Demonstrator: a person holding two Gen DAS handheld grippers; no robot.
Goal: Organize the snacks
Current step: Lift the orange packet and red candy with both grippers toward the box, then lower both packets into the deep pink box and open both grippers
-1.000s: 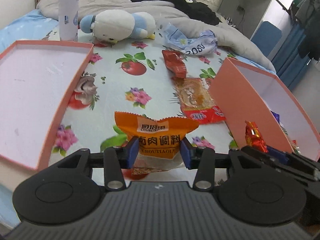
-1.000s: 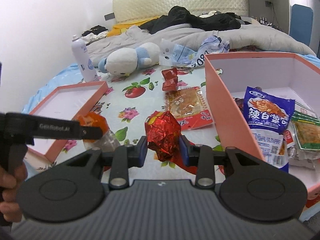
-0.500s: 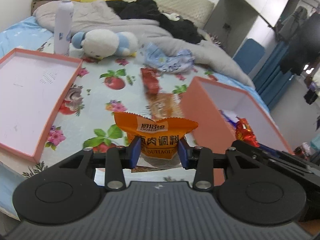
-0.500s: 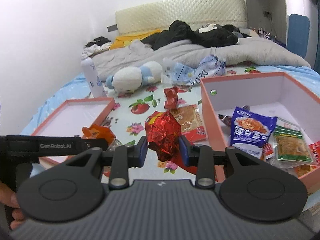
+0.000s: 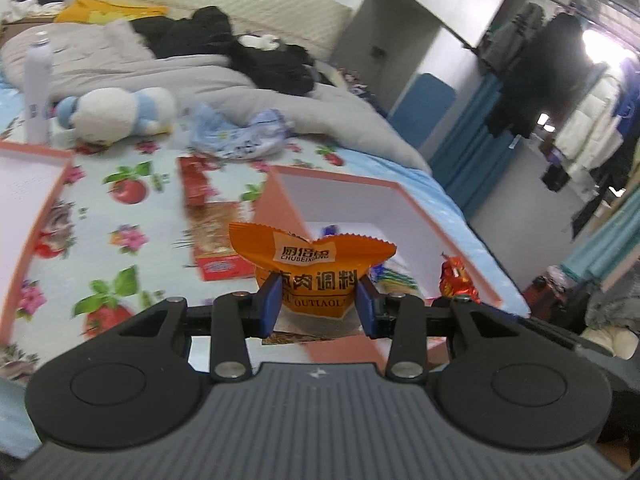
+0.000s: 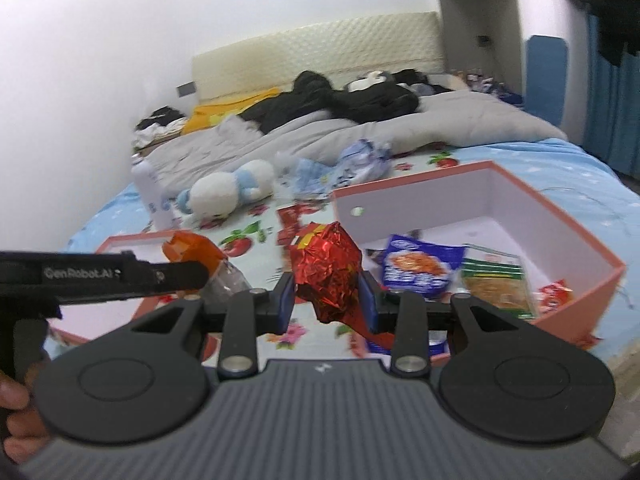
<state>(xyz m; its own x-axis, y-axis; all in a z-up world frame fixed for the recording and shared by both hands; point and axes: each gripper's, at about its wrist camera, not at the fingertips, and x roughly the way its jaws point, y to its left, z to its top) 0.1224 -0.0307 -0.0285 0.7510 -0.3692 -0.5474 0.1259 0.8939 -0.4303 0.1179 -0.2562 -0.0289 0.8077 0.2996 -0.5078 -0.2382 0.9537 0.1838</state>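
**Both grippers loaded, held above the snack box**

Left wrist view: our left gripper (image 5: 316, 300) is clenched on an orange seasoning packet (image 5: 314, 268), blue pads pressing its lower sides, crimped top edge fanned out above the fingers. Directly ahead and below sits the pink box (image 5: 452, 236), white inside, its near wall just under the packet. Ahead to the left, a red flat snack pack (image 5: 218, 248) lies on the fruit-print bedsheet (image 5: 132, 240), with a smaller red packet (image 5: 194, 180) beyond it. Far left, the edge of a pink lid (image 5: 44, 204). Much of this view is blurred.

Right wrist view: our right gripper (image 6: 327, 298) grips a crumpled red foil snack (image 6: 326, 272) between its pads. Ahead to the right, the pink box holds a blue noodle-type bag (image 6: 420, 268) and a green-topped packet (image 6: 496, 280), side by side, plus a small red wrapper (image 6: 556, 292) at the right wall. To the left, the left gripper enters from the side carrying the orange packet. Beyond: a plush toy (image 6: 228, 192), a white spray bottle (image 6: 154, 196), a crumpled blue-white bag (image 6: 348, 164).
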